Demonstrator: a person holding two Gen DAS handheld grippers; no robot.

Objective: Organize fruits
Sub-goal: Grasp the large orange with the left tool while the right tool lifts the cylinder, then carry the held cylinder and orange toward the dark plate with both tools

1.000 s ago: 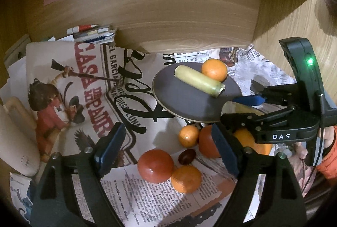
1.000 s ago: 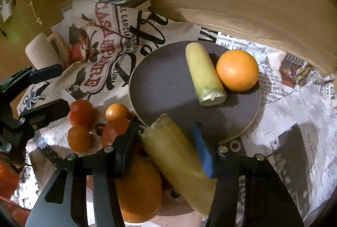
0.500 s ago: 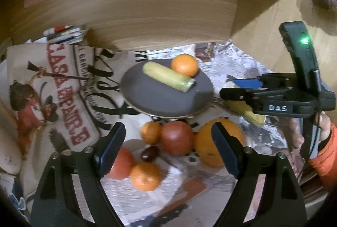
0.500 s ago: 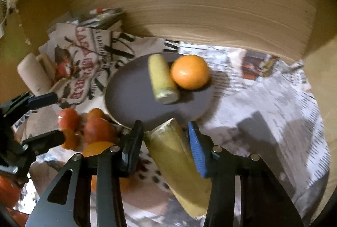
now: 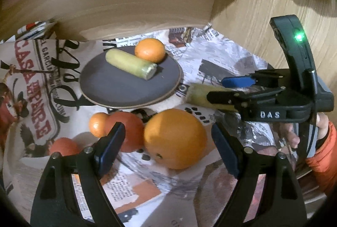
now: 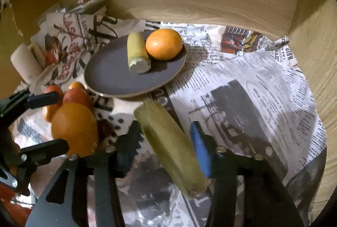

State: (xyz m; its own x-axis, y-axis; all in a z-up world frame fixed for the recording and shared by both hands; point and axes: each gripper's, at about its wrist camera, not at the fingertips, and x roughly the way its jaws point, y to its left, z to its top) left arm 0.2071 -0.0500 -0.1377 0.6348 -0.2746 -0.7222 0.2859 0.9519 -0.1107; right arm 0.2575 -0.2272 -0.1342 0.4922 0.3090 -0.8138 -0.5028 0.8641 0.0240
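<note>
Holds the left tool [image 5: 168, 132] spread wide over the newspaper-covered surface [image 5: 221, 58], with a large orange [image 5: 174, 138] between its fingers and clear of both pads. Shows a tomato [image 5: 126, 132] touching that orange at its 9 o'clock, with a small mandarin [image 5: 97, 124] just beyond and another tomato [image 5: 63, 146] out toward 8 o'clock.

Is opening the right tool [image 6: 164, 128]. Has a cut corn piece [image 6: 168, 142] between the jaws, lying against the blue pad at 3 o'clock; cannot tell through the blur whether the other pad touches it. Points that corn's cut end toward 11 o'clock, just short of the dark plate [image 6: 109, 77]. Carries on the plate, near its 1 o'clock edge, a second corn piece [image 6: 137, 54] touching an orange [image 6: 163, 44].
</note>
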